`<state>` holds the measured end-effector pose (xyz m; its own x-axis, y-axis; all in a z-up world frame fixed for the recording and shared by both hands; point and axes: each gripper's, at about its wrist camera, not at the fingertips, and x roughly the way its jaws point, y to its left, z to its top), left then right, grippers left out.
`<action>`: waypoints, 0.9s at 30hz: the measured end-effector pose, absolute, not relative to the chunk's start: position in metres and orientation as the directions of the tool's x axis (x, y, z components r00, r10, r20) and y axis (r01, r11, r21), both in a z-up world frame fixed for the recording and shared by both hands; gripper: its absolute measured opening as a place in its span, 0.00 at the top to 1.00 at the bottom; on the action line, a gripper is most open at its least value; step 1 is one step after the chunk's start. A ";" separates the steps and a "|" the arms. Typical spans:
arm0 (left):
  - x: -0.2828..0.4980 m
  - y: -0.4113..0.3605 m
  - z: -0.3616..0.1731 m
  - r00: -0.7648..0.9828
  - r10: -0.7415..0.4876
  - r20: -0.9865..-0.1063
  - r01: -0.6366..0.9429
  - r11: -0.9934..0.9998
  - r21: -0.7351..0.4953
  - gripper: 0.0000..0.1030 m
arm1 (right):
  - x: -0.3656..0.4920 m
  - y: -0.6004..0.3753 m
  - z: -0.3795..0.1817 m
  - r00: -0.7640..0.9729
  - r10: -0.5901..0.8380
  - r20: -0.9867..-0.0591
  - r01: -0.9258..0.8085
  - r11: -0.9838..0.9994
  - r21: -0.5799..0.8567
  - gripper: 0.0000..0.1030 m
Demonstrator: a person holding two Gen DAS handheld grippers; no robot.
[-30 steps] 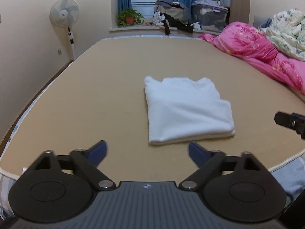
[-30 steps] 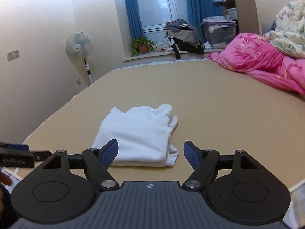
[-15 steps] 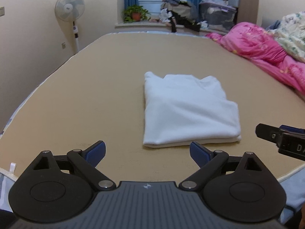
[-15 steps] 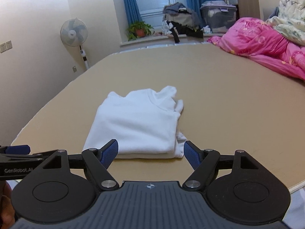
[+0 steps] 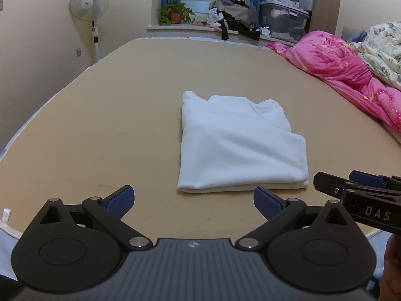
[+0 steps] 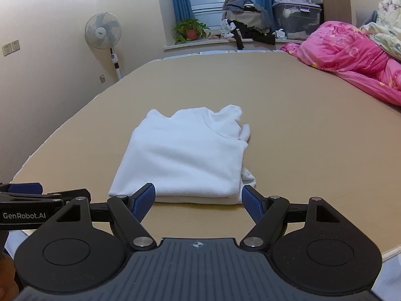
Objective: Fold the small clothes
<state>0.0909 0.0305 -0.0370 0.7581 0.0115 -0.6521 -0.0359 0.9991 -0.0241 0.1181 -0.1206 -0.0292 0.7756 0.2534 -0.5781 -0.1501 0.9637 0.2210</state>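
Note:
A white garment point(image 5: 238, 145) lies folded into a rectangle on the tan bed point(image 5: 100, 115); it also shows in the right wrist view point(image 6: 188, 155). My left gripper point(image 5: 194, 202) is open and empty, just short of the garment's near edge and a little to its left. My right gripper point(image 6: 198, 199) is open and empty, its blue fingertips point(image 6: 144, 200) right at the garment's near edge. The right gripper shows at the right of the left wrist view point(image 5: 351, 188); the left gripper shows at the left of the right wrist view point(image 6: 37, 195).
A pink quilt point(image 5: 345, 75) and a floral blanket point(image 5: 381, 47) lie along the bed's right side. A standing fan point(image 5: 90, 2) is by the left wall. A potted plant point(image 5: 175, 13), piled clothes point(image 5: 233, 5) and a storage box point(image 5: 283, 20) sit on the window sill.
Both grippers have moved forward and lower toward the garment's near edge, and closer to each other. The garment has not moved.

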 end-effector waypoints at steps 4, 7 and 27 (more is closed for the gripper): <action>0.091 0.030 -0.037 0.756 0.003 -0.655 -0.024 0.999 -0.023 0.01 | 0.115 -0.120 -0.027 0.780 0.252 -0.572 -0.160 0.965 0.207 0.25; 0.090 0.030 -0.036 0.757 -0.006 -0.653 -0.020 0.999 -0.032 0.01 | 0.112 -0.120 -0.027 0.783 0.251 -0.570 -0.161 0.966 0.204 0.25; 0.092 0.028 -0.037 0.762 -0.014 -0.648 -0.009 0.999 -0.031 0.01 | 0.110 -0.121 -0.023 0.782 0.265 -0.565 -0.185 0.963 0.196 0.25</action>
<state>0.0921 0.0278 -0.0374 0.7618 -0.0136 -0.6477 -0.0089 0.9995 -0.0314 0.1099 -0.1213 -0.0227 0.7817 0.2646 -0.5647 -0.1847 0.9631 0.1956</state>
